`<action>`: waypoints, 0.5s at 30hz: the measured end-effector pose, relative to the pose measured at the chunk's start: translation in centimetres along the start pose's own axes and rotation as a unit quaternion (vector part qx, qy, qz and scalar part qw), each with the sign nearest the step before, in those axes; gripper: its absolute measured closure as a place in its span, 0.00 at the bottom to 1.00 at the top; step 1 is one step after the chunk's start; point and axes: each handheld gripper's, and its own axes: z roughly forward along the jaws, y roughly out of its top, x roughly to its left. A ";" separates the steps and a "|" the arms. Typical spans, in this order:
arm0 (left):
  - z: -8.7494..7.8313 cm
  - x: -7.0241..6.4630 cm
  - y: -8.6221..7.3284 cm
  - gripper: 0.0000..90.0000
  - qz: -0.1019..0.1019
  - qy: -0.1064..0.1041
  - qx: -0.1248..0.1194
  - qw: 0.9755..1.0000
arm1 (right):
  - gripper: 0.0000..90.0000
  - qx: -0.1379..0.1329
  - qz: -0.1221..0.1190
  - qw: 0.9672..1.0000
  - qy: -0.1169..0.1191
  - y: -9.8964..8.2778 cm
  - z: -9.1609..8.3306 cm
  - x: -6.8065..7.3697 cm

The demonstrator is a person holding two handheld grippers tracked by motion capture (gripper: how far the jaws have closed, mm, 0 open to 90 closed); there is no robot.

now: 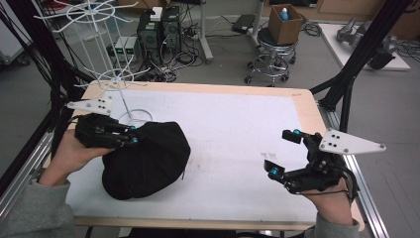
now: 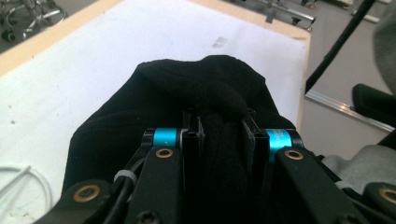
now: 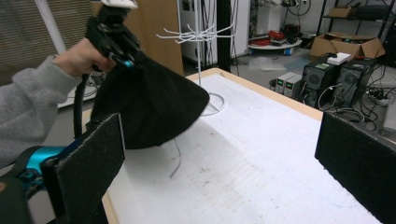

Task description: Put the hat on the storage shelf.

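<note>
Left tool (image 1: 130, 135): pinched a fold of the black cloth hat (image 1: 148, 161), lifted at the counter's (image 1: 237, 124) nine o'clock.
Right tool (image 1: 280, 154): spread, empty.
Risk: the thin fold could slip, or the hat snag the white wire rack (image 1: 106, 74).

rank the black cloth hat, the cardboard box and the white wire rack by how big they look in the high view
1. black cloth hat
2. white wire rack, nearly as large but thin wire
3. cardboard box, smallest, though it stands farther from the camera
</note>
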 end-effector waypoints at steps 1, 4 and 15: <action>-0.4 -0.1 0.2 0.83 0.002 -0.003 -0.001 1.000 | 0.01 0.001 0.002 1.000 0.001 0.0 0.0 0.0; -1.9 -0.6 0.8 0.83 0.000 -0.027 -0.012 1.000 | 0.01 0.001 0.002 1.000 0.003 0.0 0.1 0.0; -6.7 -1.8 2.4 0.83 0.013 -0.011 -0.043 0.999 | 0.01 0.003 -0.005 1.000 0.015 0.1 0.7 -0.1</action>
